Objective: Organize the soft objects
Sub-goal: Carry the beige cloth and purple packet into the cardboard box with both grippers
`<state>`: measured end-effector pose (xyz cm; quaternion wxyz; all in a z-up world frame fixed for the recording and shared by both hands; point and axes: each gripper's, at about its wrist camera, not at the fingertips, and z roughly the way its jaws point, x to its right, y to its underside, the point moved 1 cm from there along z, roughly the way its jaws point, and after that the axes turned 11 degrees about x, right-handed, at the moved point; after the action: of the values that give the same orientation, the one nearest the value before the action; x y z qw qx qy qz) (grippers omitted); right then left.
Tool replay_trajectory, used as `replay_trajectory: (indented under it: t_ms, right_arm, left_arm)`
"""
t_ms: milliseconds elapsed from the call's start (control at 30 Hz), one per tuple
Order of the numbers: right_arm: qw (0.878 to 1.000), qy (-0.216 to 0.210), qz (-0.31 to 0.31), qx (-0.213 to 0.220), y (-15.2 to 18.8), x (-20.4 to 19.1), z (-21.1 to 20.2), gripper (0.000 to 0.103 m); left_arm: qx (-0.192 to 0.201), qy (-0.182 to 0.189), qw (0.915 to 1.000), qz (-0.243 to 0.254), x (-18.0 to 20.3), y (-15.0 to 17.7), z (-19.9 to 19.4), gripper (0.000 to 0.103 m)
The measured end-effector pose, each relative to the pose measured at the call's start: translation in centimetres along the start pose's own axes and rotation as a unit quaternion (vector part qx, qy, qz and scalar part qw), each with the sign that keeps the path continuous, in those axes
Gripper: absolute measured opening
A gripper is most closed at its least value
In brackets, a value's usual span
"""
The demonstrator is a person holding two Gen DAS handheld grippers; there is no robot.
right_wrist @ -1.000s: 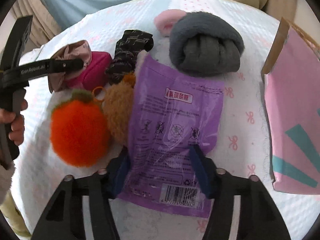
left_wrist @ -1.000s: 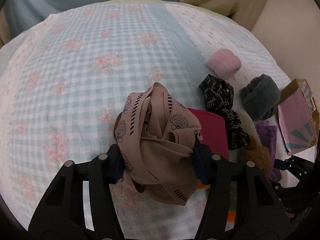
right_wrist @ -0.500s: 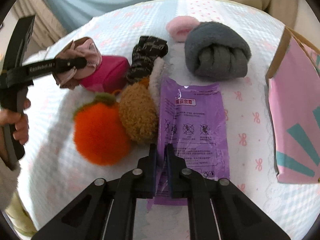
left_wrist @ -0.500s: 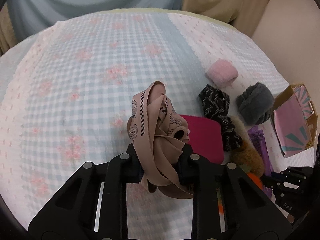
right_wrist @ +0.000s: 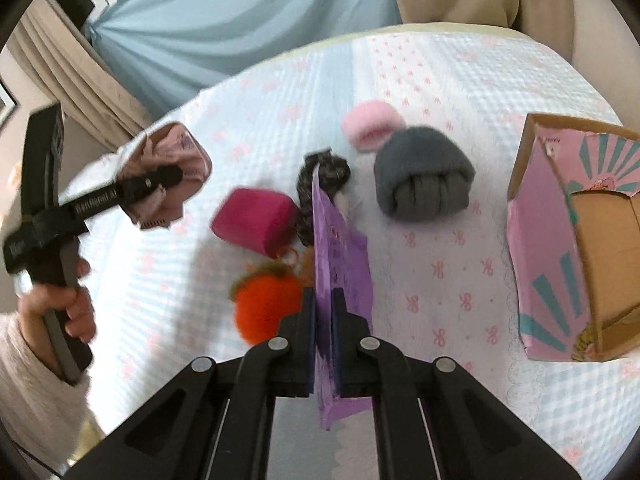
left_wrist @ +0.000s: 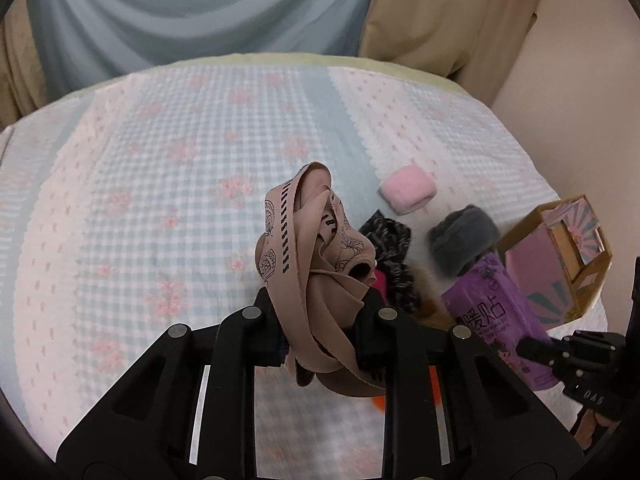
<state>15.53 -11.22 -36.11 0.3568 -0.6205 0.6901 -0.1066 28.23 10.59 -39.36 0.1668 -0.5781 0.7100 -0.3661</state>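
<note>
My left gripper (left_wrist: 320, 320) is shut on a beige patterned scarf (left_wrist: 316, 264) and holds it above the bed; the scarf also shows in the right wrist view (right_wrist: 168, 172). My right gripper (right_wrist: 322, 308) is shut on a purple packet (right_wrist: 340, 264), lifted edge-on; it also shows in the left wrist view (left_wrist: 496, 316). On the bedspread lie a magenta block (right_wrist: 256, 224), an orange plush fruit (right_wrist: 266, 304), a black patterned cloth (right_wrist: 324, 176), a grey rolled sock (right_wrist: 424, 176) and a pink roll (right_wrist: 372, 124).
A pink and teal cardboard box (right_wrist: 576, 248) stands open at the right edge of the bed. The checked bedspread (left_wrist: 160, 200) stretches left and far. Curtains (left_wrist: 200, 12) hang behind the bed.
Both grippers closed and lifted: the left raised the scarf off the magenta block, the right picked the purple packet up off the bed and turned it edge-on.
</note>
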Motion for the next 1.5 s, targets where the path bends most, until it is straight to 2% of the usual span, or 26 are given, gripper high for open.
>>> replay_trajectory:
  t_ms: [133, 367, 600, 800, 967, 1133, 1333, 1500]
  right_arm:
    - [1.0, -0.015, 0.02, 0.015, -1.3, 0.0, -2.7, 0.006]
    - [0.996, -0.046, 0.043, 0.056, -6.1, 1.2, -9.9, 0.006]
    - [0.994, -0.048, 0.04, 0.087, -11.2, 5.0, -17.9, 0.006]
    - [0.993, -0.025, 0.04, 0.108, -13.7, 10.6, -23.8, 0.006]
    - [0.993, 0.017, 0.05, 0.106, -14.7, 16.2, -26.6, 0.006]
    - [0.99, 0.051, 0.087, 0.102, -14.7, 21.2, -27.2, 0.006]
    - [0.983, 0.091, 0.127, 0.092, -14.2, 26.7, -25.3, 0.006]
    - [0.982, 0.119, 0.134, 0.066, -13.3, 29.2, -21.7, 0.006]
  left_arm:
    - [0.005, -0.007, 1.0, -0.001, 1.3, -0.7, -2.2, 0.02]
    - [0.016, -0.013, 0.9998, 0.0, 5.5, -3.7, -6.9, 0.02]
    - [0.037, -0.004, 0.9993, -0.004, 13.7, -8.4, -12.2, 0.02]
    - [0.049, 0.007, 0.9988, -0.007, 22.2, -10.6, -13.9, 0.02]
    - [0.041, 0.021, 0.9989, -0.01, 28.9, -11.0, -12.5, 0.02]
    - [0.007, 0.042, 0.999, 0.008, 34.5, -10.2, -8.7, 0.02]
    - [-0.046, 0.072, 0.9956, 0.041, 39.3, -8.3, -2.6, 0.02]
    - [-0.089, 0.076, 0.9917, 0.053, 40.9, -6.3, 2.9, 0.02]
